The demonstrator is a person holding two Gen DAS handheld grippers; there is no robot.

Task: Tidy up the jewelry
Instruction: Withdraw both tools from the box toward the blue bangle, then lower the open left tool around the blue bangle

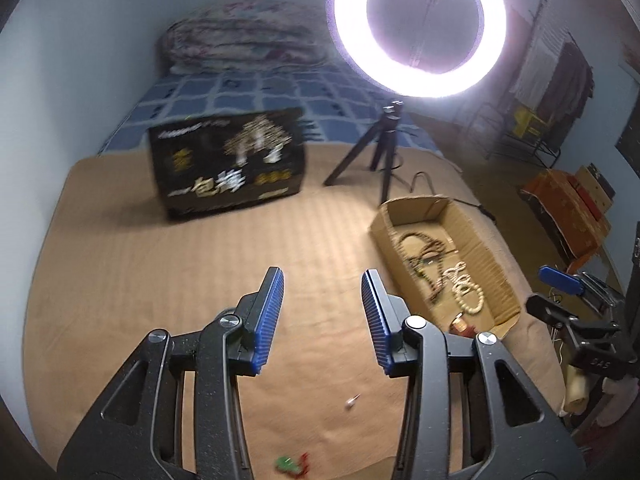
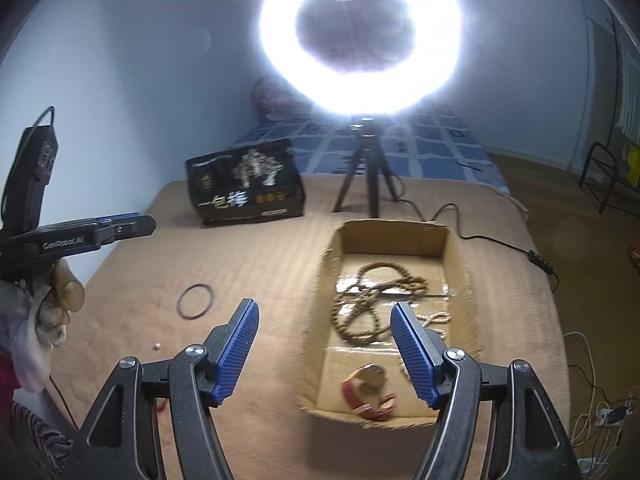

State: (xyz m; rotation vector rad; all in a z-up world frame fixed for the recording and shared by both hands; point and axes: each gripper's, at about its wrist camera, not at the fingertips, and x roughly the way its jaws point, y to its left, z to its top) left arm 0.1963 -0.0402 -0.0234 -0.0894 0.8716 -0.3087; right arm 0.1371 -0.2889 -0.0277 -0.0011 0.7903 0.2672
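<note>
Gathering strays should start with the thin dark ring bangle [image 2: 195,301] at ten o'clock of the open cardboard box [image 2: 456,248], both grippers' jaws spread empty: left gripper [image 1: 322,312], right gripper [image 2: 323,340].

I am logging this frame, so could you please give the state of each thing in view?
Left gripper: open, empty.
Right gripper: open, empty.
Brown cardboard box: open-topped, holding jewelry.
Brown bead necklace: tangled in box.
Red-strap watch: lying in box.
Dark thin ring bangle: flat outside box.
White ring light: lit.
</note>
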